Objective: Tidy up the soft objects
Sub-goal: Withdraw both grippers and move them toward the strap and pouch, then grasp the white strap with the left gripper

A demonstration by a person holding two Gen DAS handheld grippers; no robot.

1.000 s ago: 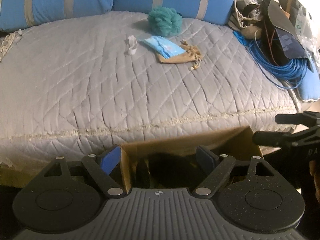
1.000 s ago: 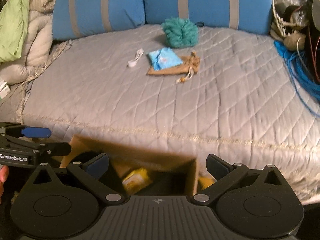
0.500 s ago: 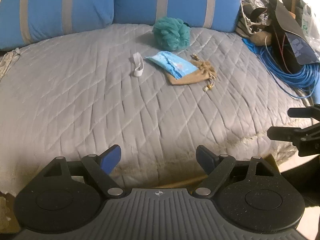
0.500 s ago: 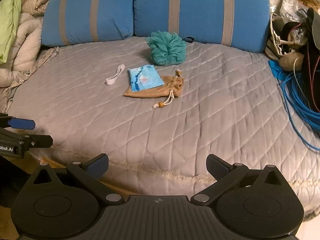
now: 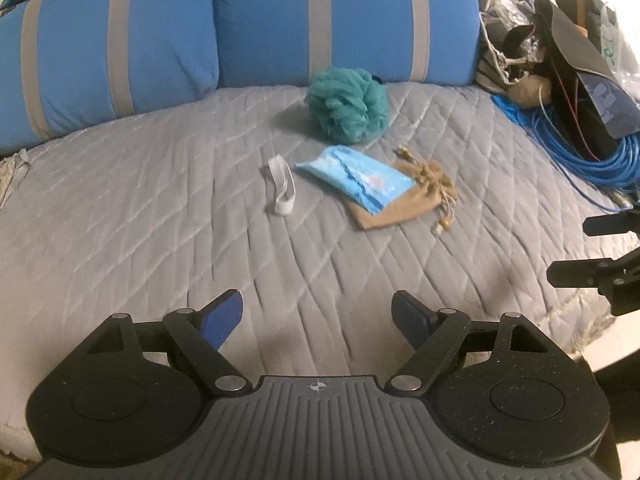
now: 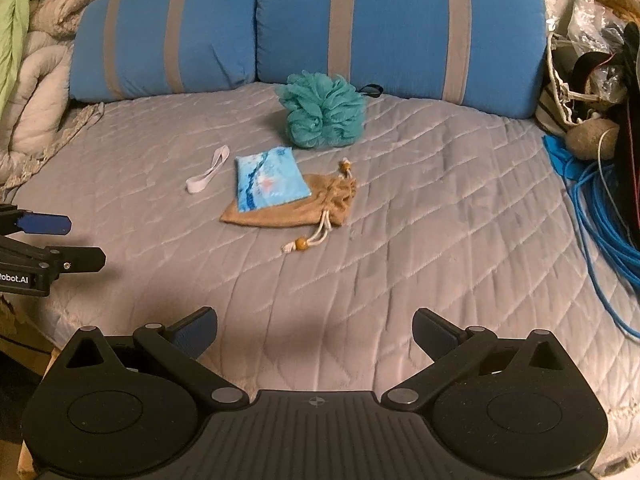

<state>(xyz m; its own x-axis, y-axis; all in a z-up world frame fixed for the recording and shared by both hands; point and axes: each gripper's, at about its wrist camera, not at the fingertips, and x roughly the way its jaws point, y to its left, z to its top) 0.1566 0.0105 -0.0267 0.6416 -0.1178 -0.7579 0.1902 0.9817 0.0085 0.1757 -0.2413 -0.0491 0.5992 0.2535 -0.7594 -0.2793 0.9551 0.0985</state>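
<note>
On the grey quilted bed [image 5: 140,220] [image 6: 440,220] lie a teal bath pouf [image 5: 347,105] [image 6: 323,110], a blue patterned packet [image 5: 356,178] [image 6: 270,178] resting on a tan drawstring pouch [image 5: 416,196] [image 6: 316,206], and a white elastic band [image 5: 282,190] [image 6: 208,170]. My left gripper [image 5: 318,316] is open and empty over the near part of the bed, well short of them. My right gripper [image 6: 314,330] is open and empty too. Each gripper's fingers show at the edge of the other's view.
Two blue striped pillows [image 5: 340,20] [image 6: 400,24] line the back. A coil of blue cable [image 5: 600,160] [image 6: 600,220] and a heap of bags [image 5: 580,52] crowd the right side. Bunched bedding [image 6: 32,60] lies at the left. A cardboard edge [image 6: 24,364] shows below the bed.
Both grippers have risen from over the cardboard box by the bed and moved forward over the quilt toward the objects. The box has dropped out of view. Jaws stayed open.
</note>
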